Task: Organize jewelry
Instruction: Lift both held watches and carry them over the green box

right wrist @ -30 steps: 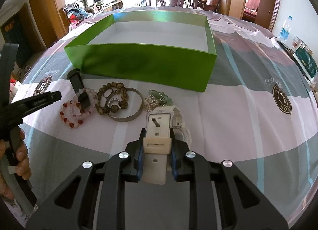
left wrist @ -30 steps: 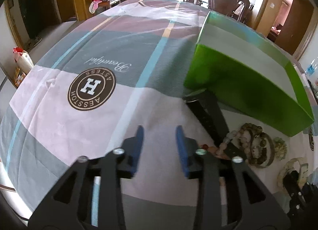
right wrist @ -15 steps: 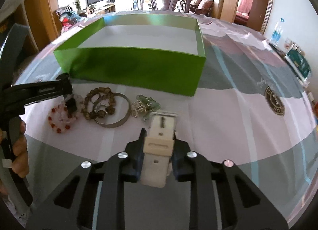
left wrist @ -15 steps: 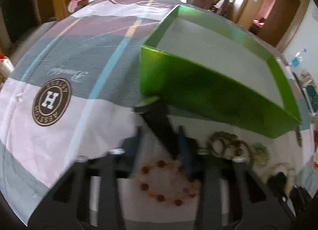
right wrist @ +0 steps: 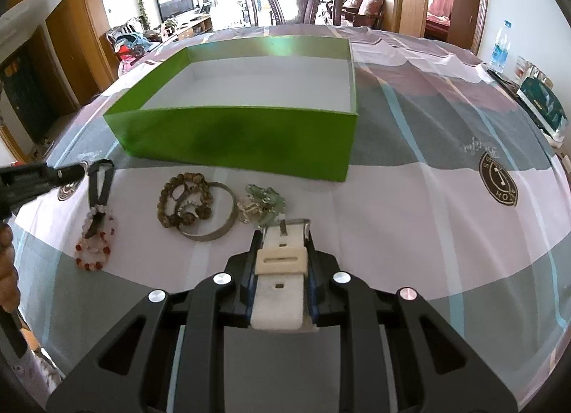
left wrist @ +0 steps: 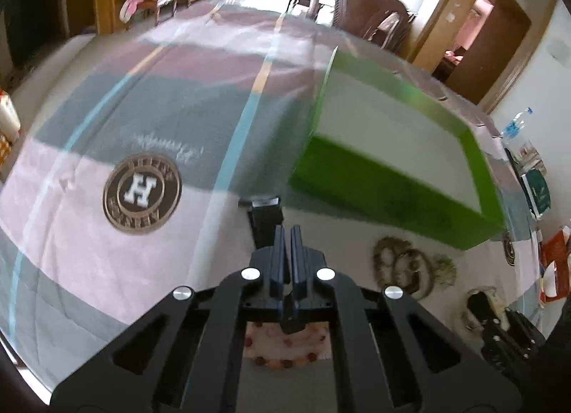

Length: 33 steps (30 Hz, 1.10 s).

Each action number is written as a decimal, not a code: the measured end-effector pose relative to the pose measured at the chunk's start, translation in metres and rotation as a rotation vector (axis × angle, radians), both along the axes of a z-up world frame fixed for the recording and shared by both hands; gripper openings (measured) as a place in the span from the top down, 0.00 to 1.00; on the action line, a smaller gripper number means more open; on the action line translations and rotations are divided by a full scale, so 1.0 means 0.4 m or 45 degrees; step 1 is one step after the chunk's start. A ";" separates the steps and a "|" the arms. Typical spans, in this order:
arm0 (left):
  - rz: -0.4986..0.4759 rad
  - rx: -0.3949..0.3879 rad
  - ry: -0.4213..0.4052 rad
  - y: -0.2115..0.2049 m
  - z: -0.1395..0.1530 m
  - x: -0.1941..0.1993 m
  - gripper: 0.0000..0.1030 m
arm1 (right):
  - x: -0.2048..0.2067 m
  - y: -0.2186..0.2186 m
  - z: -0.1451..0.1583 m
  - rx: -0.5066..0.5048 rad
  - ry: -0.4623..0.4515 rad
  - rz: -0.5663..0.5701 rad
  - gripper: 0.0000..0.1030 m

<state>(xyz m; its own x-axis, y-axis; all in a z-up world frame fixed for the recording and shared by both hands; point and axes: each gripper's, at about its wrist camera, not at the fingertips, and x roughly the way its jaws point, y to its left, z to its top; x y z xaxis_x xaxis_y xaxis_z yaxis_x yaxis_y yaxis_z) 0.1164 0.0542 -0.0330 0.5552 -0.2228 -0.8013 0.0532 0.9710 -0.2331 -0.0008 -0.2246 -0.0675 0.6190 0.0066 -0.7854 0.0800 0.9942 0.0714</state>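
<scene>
My right claw (right wrist: 281,263) is clamped on the white watch strap (right wrist: 280,282), held just above the bench (right wrist: 410,234) in front of the green box (right wrist: 242,138). My left claw (left wrist: 287,263) has its jaws squeezed nearly together on a black strap (left wrist: 266,220) that lies across the red-and-white bead bracelet (right wrist: 95,241); the left view is blurred, but the strap runs up between the fingers, so I judge it gripped. Nothing is in the box yet: its white floor shows bare. The brown bead bracelet (right wrist: 185,204), the silver bangle (right wrist: 217,223) and the small greenish trinkets (right wrist: 264,200) all wait on the cloth near its front wall. I judge the sorting barely begun, with every piece left to go in.
</scene>
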 end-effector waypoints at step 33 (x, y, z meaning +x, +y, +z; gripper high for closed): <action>-0.143 0.036 -0.192 -0.081 0.162 0.001 0.89 | 0.011 -0.012 0.190 0.006 -0.293 0.098 0.78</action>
